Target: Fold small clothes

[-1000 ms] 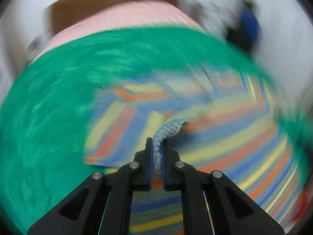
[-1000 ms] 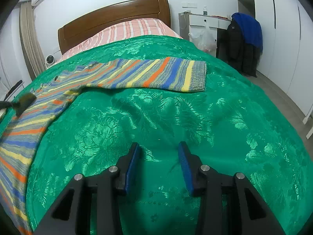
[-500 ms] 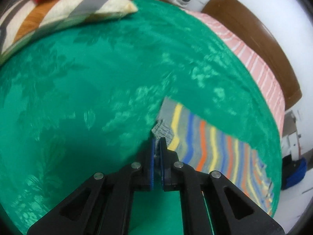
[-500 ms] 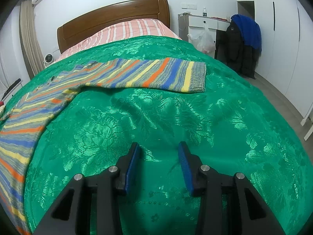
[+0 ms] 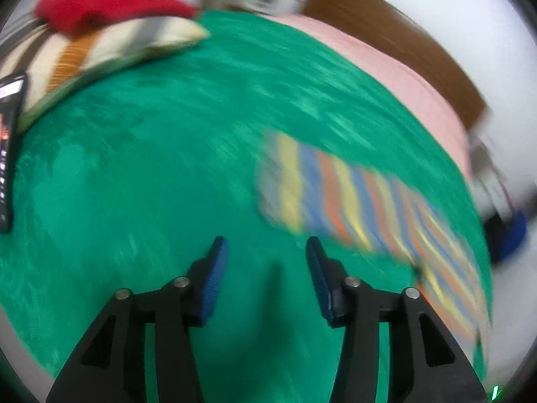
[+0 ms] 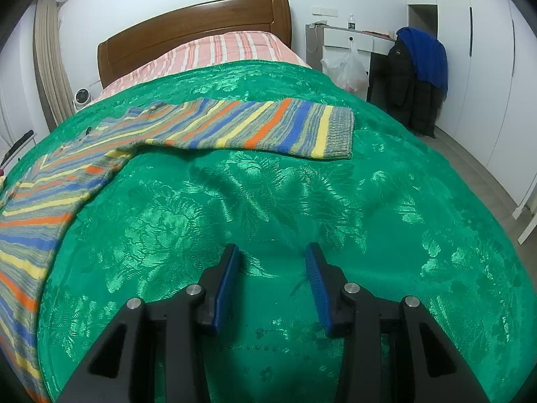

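A striped knit sweater in blue, orange, yellow and grey lies spread on the green bedspread. One sleeve stretches right, ending in a grey cuff. Its body runs off the left edge. My right gripper is open and empty, low over the bedspread in front of that sleeve. In the blurred left wrist view the other sleeve lies flat up and right of my left gripper, which is open and empty.
A striped cushion with a red item on it lies at the far left, beside a dark flat object. A wooden headboard, pink striped sheet, white desk and hanging jackets stand beyond.
My left gripper carried the sleeve cuff out to the side, laid it flat and let go; its jaws now stand open and back from it. The right gripper has not moved.
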`<state>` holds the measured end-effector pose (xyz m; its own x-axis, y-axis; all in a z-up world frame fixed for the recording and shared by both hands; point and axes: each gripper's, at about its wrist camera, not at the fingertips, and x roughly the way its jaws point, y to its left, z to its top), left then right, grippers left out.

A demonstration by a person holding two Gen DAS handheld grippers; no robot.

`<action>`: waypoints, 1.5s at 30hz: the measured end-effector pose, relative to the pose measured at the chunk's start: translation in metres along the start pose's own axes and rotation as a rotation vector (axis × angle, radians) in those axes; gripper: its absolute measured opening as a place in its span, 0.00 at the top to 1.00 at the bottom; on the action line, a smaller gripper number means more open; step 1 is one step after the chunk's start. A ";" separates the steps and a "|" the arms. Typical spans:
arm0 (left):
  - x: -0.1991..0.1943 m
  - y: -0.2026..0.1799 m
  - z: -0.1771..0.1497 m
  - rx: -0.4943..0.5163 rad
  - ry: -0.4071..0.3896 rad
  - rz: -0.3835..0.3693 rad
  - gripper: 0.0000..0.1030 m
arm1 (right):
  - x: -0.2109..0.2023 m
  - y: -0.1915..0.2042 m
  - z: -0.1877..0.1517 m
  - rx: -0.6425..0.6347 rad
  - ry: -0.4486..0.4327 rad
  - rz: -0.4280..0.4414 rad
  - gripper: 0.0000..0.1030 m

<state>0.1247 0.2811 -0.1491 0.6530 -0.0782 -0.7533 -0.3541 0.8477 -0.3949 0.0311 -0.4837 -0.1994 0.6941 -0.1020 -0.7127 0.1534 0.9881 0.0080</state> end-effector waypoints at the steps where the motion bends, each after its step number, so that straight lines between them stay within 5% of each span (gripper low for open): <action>1: -0.011 -0.010 -0.018 0.068 0.047 -0.068 0.41 | 0.000 0.000 0.002 0.000 0.012 0.004 0.59; 4: -0.035 -0.032 -0.074 0.209 0.175 -0.207 0.33 | -0.012 0.003 0.013 -0.011 0.086 0.024 0.50; 6: -0.048 -0.043 -0.114 0.267 0.245 -0.278 0.32 | -0.041 0.014 0.013 0.001 0.093 0.129 0.50; 9: -0.052 -0.054 -0.159 0.302 0.321 -0.339 0.32 | -0.081 0.052 -0.008 -0.032 0.207 0.450 0.50; 11: -0.048 -0.062 -0.175 0.336 0.342 -0.346 0.33 | -0.089 0.072 -0.030 -0.043 0.311 0.554 0.50; 16: -0.040 -0.078 -0.188 0.407 0.381 -0.358 0.43 | -0.080 0.084 -0.076 0.061 0.450 0.599 0.50; 17: -0.036 -0.081 -0.192 0.424 0.398 -0.344 0.58 | -0.078 0.084 -0.082 0.089 0.454 0.611 0.50; 18: -0.031 -0.080 -0.196 0.440 0.412 -0.326 0.84 | -0.075 0.086 -0.085 0.106 0.461 0.627 0.52; 19: -0.028 -0.083 -0.199 0.459 0.422 -0.308 0.98 | -0.072 0.089 -0.087 0.116 0.473 0.648 0.64; 21: -0.034 -0.085 -0.201 0.467 0.412 -0.297 0.97 | -0.067 0.098 -0.087 0.100 0.495 0.666 0.94; 27: -0.059 -0.063 -0.200 0.451 0.405 -0.309 0.98 | -0.103 0.082 -0.061 0.012 0.465 0.586 0.94; 32: -0.032 -0.070 -0.215 0.445 0.426 -0.263 0.97 | -0.077 0.085 -0.078 0.021 0.509 0.530 0.94; 36: -0.044 -0.072 -0.215 0.469 0.395 -0.238 0.84 | -0.073 0.083 -0.087 0.057 0.476 0.523 0.92; 37: -0.048 -0.071 -0.215 0.479 0.381 -0.228 0.79 | -0.075 0.082 -0.087 0.066 0.471 0.528 0.84; 40: -0.070 -0.071 -0.210 0.501 0.312 -0.224 0.46 | -0.087 0.074 -0.087 0.064 0.449 0.504 0.60; 45: -0.097 -0.082 -0.180 0.524 0.116 -0.181 0.13 | -0.124 0.050 -0.063 0.033 0.261 0.384 0.49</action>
<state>-0.0304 0.1247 -0.1379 0.5838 -0.2783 -0.7627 0.1557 0.9604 -0.2312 -0.0917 -0.4139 -0.1545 0.5058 0.3067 -0.8063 -0.0548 0.9442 0.3247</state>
